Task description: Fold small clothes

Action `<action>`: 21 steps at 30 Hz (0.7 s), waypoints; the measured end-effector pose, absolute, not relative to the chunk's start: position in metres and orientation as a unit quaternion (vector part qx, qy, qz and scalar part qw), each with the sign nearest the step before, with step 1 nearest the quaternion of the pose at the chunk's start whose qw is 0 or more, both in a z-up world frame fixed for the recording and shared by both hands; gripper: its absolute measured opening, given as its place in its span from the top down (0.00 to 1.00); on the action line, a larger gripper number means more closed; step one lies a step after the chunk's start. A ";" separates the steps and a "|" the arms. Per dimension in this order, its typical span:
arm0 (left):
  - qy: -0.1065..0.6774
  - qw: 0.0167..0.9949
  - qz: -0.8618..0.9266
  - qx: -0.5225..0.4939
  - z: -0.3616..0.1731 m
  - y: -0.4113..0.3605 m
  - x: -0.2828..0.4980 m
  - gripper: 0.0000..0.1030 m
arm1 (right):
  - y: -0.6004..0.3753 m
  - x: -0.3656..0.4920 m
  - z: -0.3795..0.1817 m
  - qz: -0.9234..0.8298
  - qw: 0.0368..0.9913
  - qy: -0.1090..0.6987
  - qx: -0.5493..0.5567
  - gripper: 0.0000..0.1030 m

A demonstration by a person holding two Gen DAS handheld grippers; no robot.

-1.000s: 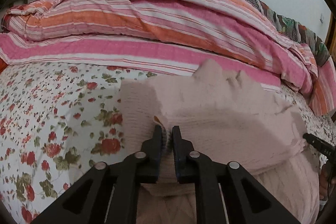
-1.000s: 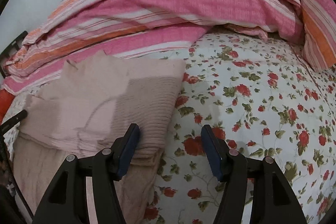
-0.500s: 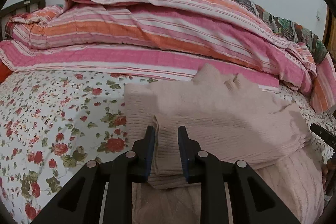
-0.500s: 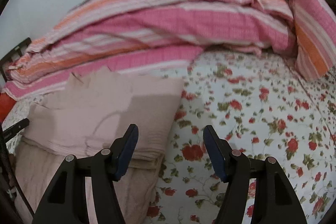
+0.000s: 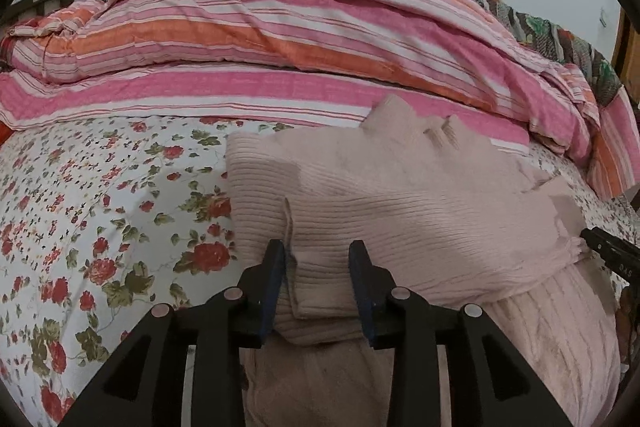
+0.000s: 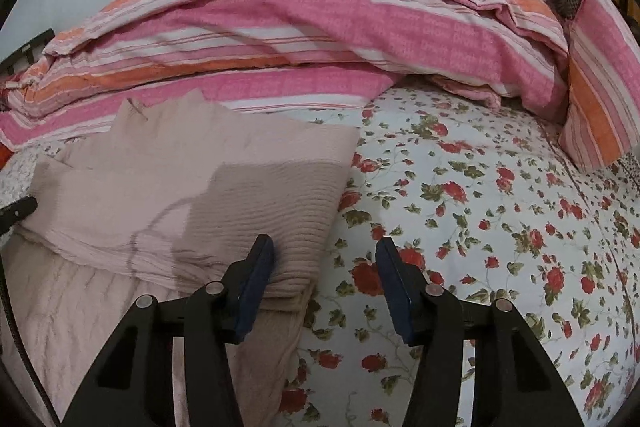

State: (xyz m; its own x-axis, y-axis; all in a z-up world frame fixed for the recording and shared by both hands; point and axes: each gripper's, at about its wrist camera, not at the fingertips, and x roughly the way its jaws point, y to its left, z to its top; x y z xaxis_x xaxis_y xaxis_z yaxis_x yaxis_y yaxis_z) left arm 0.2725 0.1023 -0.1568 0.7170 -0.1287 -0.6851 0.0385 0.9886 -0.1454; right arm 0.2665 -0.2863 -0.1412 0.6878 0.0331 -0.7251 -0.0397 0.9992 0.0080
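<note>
Left wrist view: the left gripper (image 5: 317, 267) enters from the bottom centre of the frame, angled downward toward the bed, its black arms spreading toward the lower corners. Its jaws are opening; a ridge of the pink ribbed sweater (image 5: 400, 219) stands between the blue pads, close against the left pad and clear of the right one, so the cloth is no longer clamped. The sweater lies folded in the centre and right of the frame on the floral bedsheet (image 5: 100, 219), its folded upper layer resting on a lower part of the same pale pink knit at the bottom right. A striped pink and orange quilt (image 5: 280, 39) is heaped across the upper half of the frame, behind the sweater. At the right edge a black tip of the other gripper shows beside the sweater's far edge. Right wrist view: the right gripper (image 6: 325, 259) enters from the bottom centre, likewise tilted downward. Its jaws are closing yet remain well apart; the left pad lies at the sweater's (image 6: 180, 195) near right corner, the right pad over bare bedsheet (image 6: 480, 227), and only the garment's corner edge sits between them, ungripped. The sweater occupies the left centre of this frame, the quilt (image 6: 320, 27) the upper half.
</note>
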 end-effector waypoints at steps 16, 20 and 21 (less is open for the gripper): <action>0.353 0.929 -0.093 -0.066 -0.137 0.093 0.237 0.43 | -0.297 0.157 -0.097 0.065 0.913 0.400 0.042 0.49; 0.365 0.920 -0.112 -0.087 -0.128 0.086 0.212 0.43 | -0.297 0.108 -0.110 0.092 0.902 0.418 0.053 0.51; 0.372 0.917 -0.116 -0.085 -0.127 0.084 0.200 0.43 | -0.295 0.100 -0.114 0.092 0.901 0.421 0.046 0.54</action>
